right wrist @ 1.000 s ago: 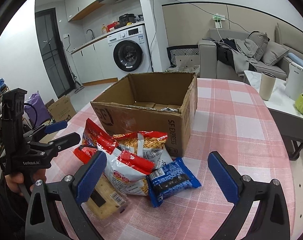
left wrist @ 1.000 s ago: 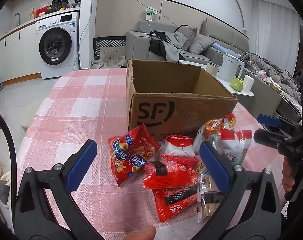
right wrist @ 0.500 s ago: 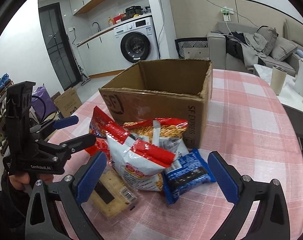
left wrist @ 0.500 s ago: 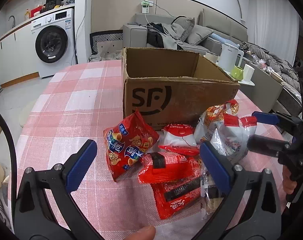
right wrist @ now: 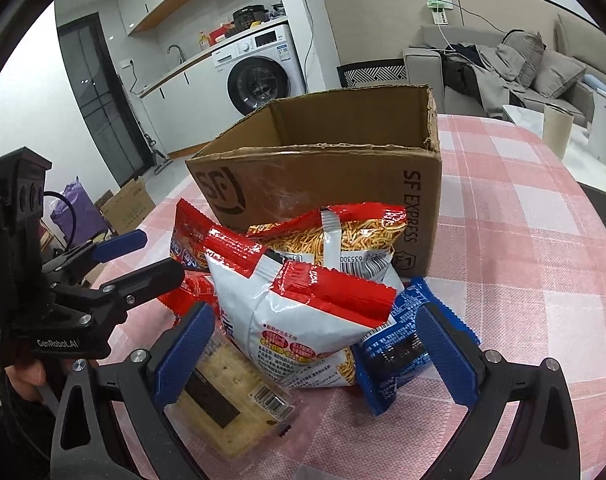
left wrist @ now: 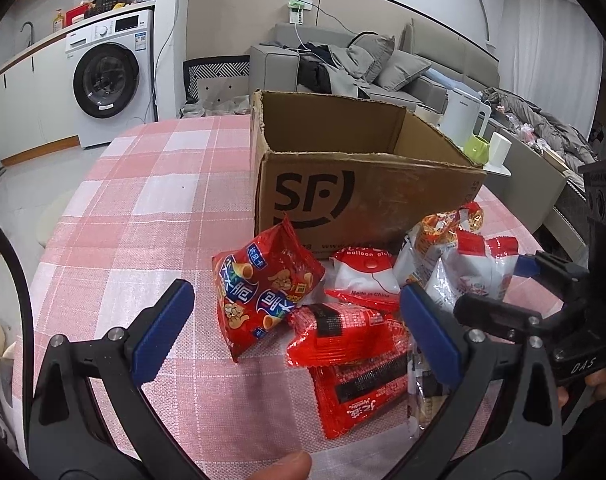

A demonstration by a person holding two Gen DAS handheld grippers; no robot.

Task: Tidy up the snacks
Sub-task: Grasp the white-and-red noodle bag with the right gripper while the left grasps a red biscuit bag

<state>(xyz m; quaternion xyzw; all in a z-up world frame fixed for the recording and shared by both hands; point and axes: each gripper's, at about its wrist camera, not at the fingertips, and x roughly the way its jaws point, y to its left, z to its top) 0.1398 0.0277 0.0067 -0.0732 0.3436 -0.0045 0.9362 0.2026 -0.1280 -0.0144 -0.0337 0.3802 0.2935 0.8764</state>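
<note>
An open cardboard box (left wrist: 367,192) stands on the pink checked tablecloth (left wrist: 143,216), with a pile of snacks against its front. My left gripper (left wrist: 297,332) is open just short of a red snack bag (left wrist: 263,292) and red wrapped packs (left wrist: 351,328). A white balloon packet (left wrist: 367,276) lies behind them. My right gripper (right wrist: 315,352) is open, with its fingers on either side of a white-and-red snack bag (right wrist: 303,320). A blue packet (right wrist: 399,348) lies by its right finger and a cracker pack (right wrist: 231,396) by its left. A noodle snack bag (right wrist: 335,240) leans on the box (right wrist: 323,176).
Beyond the table's right edge, a side table holds a white kettle (left wrist: 463,120), a green cup (left wrist: 477,148) and a white cup (left wrist: 499,148). A paper cup (right wrist: 557,128) stands there too. A sofa (left wrist: 363,64) and washing machine (left wrist: 107,80) are behind.
Both grippers have moved in closer to the snack pile. The white-and-red bag now sits between my right gripper's fingers. Both stay open.
</note>
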